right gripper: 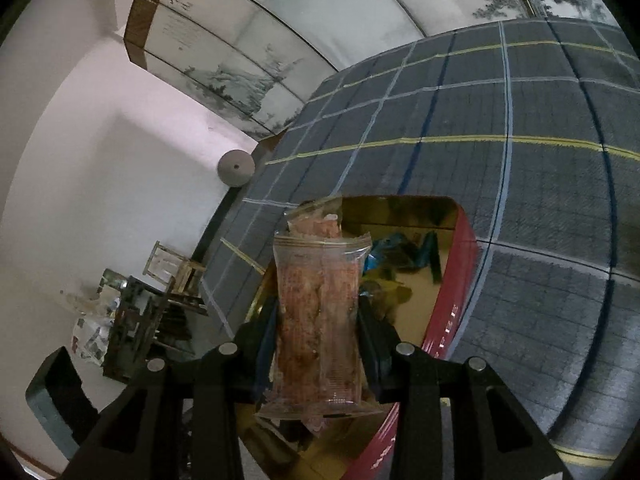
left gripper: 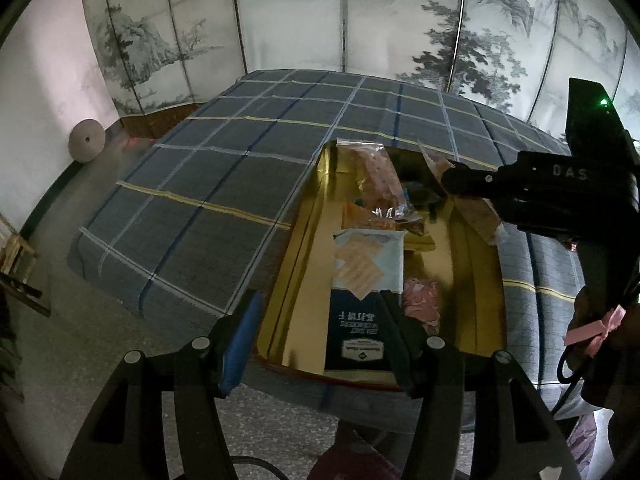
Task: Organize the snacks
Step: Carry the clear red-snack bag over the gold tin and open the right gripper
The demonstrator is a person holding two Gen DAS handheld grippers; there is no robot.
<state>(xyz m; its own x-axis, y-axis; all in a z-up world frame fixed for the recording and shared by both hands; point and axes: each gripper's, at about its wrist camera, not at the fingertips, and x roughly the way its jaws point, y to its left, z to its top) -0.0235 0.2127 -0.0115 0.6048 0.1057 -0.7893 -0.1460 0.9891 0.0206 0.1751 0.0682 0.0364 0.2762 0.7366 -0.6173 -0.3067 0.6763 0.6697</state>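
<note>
A gold-lined tin box (left gripper: 304, 240) with red outer walls (right gripper: 448, 320) sits on the plaid-covered table. It holds several snack packs: a dark blue and white cracker pack (left gripper: 362, 304), clear packs of reddish snacks (left gripper: 380, 176), an orange pack (left gripper: 360, 216), a pink pack (left gripper: 422, 304) and blue wrappers (right gripper: 400, 252). My left gripper (left gripper: 320, 340) is open over the near end of the box, its fingers either side of the cracker pack. My right gripper (right gripper: 318, 328) is shut on a clear pack of reddish snacks (right gripper: 318, 320), held above the box; it also shows in the left wrist view (left gripper: 460, 180).
The blue-grey plaid cloth (left gripper: 224, 184) covers the table around the box. A painted folding screen (left gripper: 300, 20) stands behind. A round grey disc (left gripper: 86, 140) leans on the white wall at left. Cluttered wooden frames and papers (right gripper: 132, 312) lie on the floor.
</note>
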